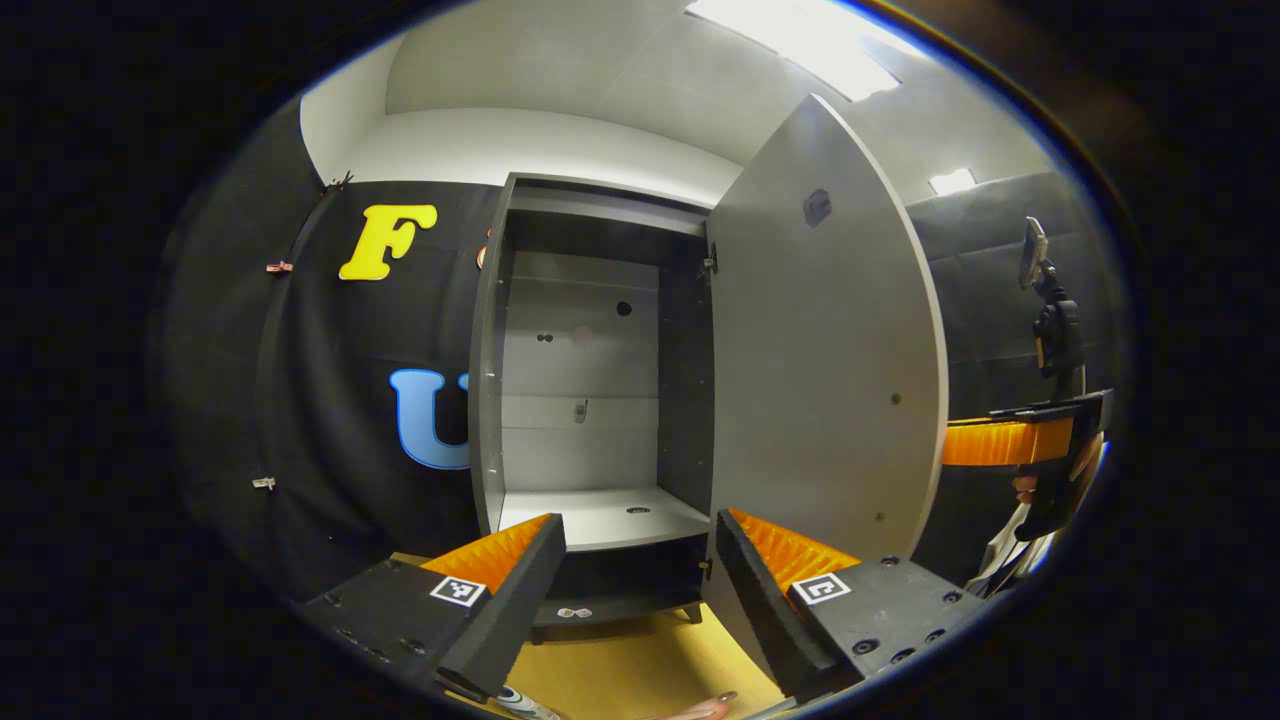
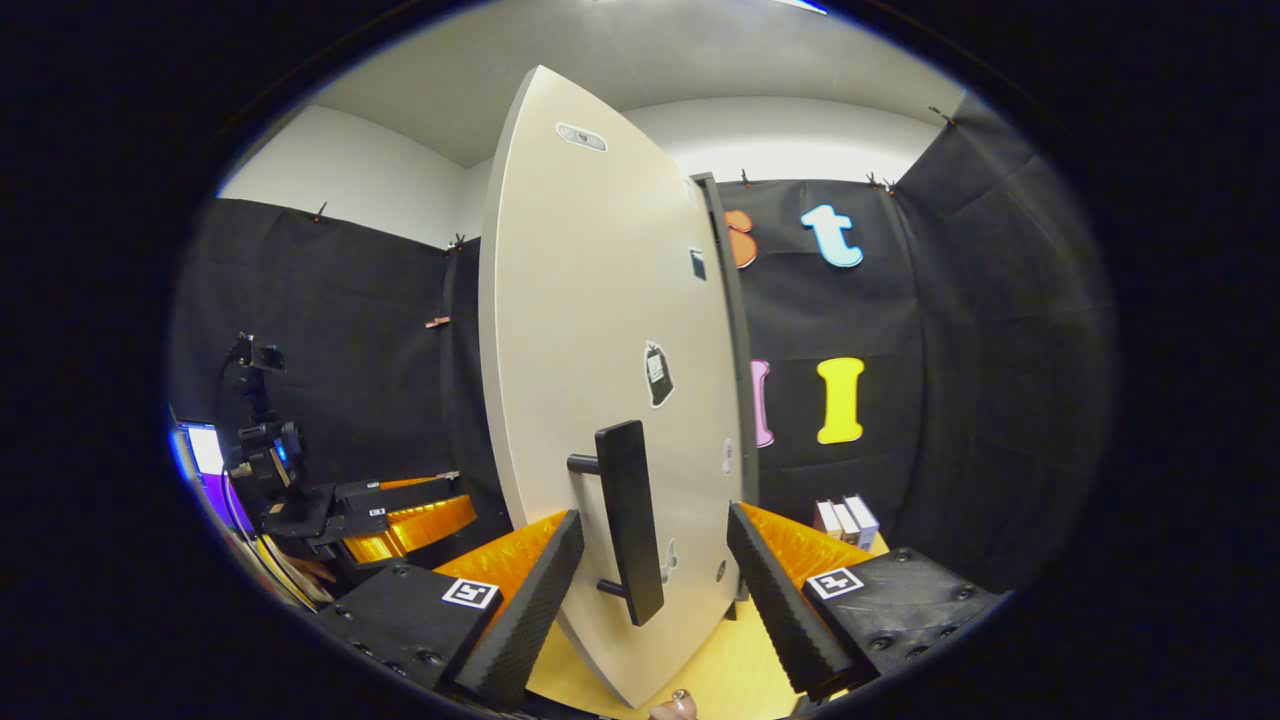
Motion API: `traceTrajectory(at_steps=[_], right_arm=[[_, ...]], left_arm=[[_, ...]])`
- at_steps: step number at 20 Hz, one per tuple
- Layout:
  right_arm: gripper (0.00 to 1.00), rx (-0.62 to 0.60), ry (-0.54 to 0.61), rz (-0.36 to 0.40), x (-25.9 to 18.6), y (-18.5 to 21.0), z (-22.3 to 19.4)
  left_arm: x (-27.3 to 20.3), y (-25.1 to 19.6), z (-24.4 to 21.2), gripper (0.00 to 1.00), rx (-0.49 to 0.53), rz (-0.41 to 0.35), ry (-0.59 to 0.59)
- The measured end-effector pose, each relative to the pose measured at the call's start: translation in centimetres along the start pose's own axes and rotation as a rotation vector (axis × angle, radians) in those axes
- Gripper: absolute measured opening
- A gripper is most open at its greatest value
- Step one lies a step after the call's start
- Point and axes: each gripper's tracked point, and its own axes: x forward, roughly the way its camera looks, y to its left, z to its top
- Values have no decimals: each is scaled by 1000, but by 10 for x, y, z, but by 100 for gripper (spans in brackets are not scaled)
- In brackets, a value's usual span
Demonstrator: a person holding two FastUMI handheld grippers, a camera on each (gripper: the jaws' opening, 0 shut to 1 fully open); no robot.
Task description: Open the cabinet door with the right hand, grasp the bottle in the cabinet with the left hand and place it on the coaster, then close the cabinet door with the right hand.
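With the cabinet door [image 2: 600,380] swung wide and its handle [image 2: 630,520] between our right gripper's [image 2: 655,570] spread fingers, we should clamp squarely and swing smoothly, while our left gripper [image 1: 640,570], also spread, faces bare shelves; the bottle's whereabouts we cannot tell.

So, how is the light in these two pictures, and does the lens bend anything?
Left gripper view: the ceiling light panel is blown out white, while the open cabinet is dim at its top and sides. Right gripper view: even light, no glare; the flat cabinet door bulges into a curve from the fisheye. Both stay sharp, with no motion blur.
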Motion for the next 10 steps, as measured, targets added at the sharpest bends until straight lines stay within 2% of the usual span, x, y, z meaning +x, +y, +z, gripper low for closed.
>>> traceTrajectory(at_steps=[3,6,10], right_arm=[[96,-11,-9,31,28,33,-6],[96,37,-6,56,61,69,-23],[98,98,-1,72,84,93,-32]], left_arm=[[-8,37,2,95,43,23,6],[-13,67,3,95,62,35,5],[-24,106,-1,95,96,69,21]])
